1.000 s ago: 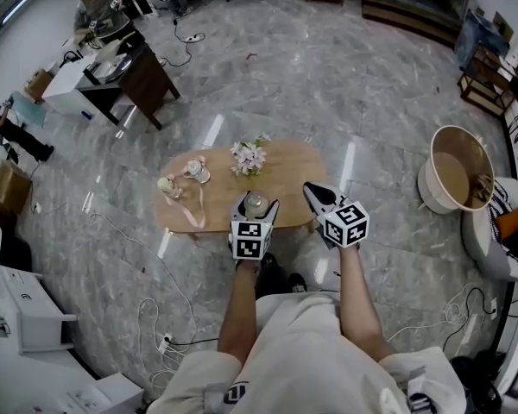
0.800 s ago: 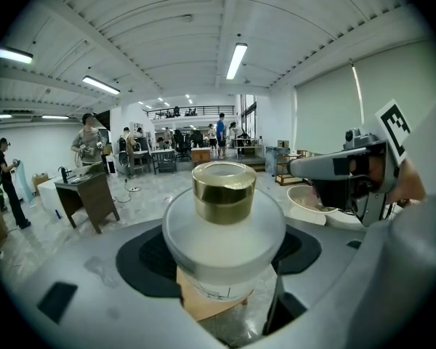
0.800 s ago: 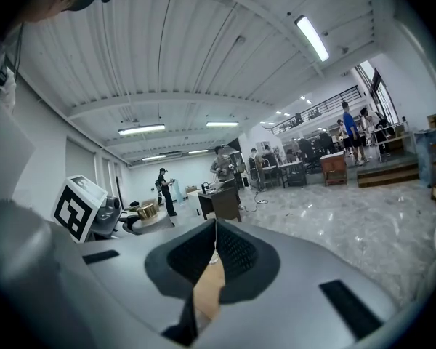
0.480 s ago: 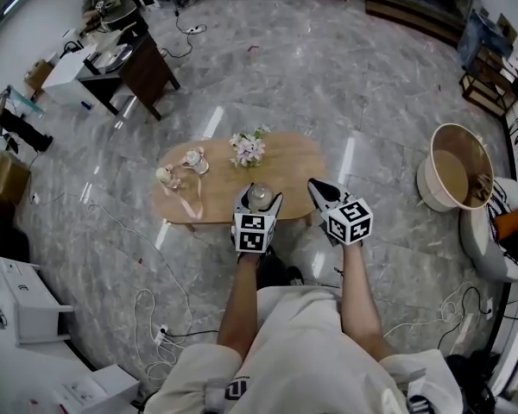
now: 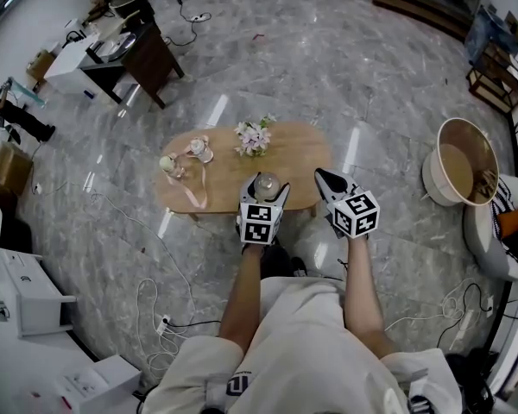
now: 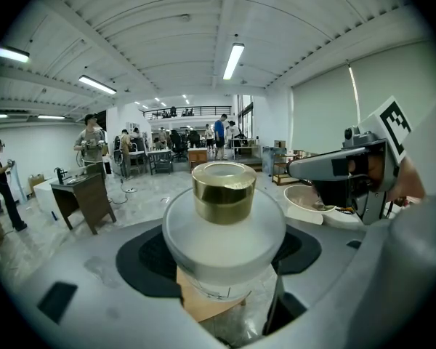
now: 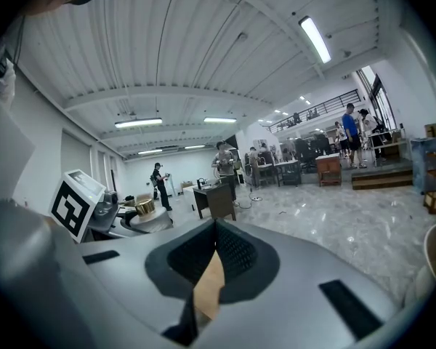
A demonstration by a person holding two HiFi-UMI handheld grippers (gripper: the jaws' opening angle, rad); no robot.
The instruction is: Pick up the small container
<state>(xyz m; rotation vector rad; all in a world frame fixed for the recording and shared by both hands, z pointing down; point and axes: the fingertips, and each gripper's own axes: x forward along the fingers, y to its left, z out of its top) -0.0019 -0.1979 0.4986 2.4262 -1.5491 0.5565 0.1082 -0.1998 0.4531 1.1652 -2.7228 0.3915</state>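
Observation:
The small container (image 5: 266, 185) is a frosted glass jar with a gold cap (image 6: 224, 190). My left gripper (image 5: 264, 195) is shut on it and holds it upright over the near edge of the oval wooden table (image 5: 224, 190). In the left gripper view the jar (image 6: 224, 231) fills the gap between the dark pads (image 6: 149, 257). My right gripper (image 5: 326, 182) hovers just right of it, shut with nothing in it; its tips (image 7: 216, 231) meet. The right gripper view shows the jar (image 7: 147, 215) off to its left.
On the table stand a bunch of pale flowers (image 5: 254, 136), small ornaments (image 5: 183, 164) and a pink ribbon (image 5: 197, 198). A round basket chair (image 5: 459, 166) stands at the right, a dark desk (image 5: 142, 54) at the far left. Cables (image 5: 155, 309) lie on the marble floor.
The left gripper keeps its hold on the jar. Both grippers have drifted slightly to the right and nearer in the head view, and the table has shifted with the camera.

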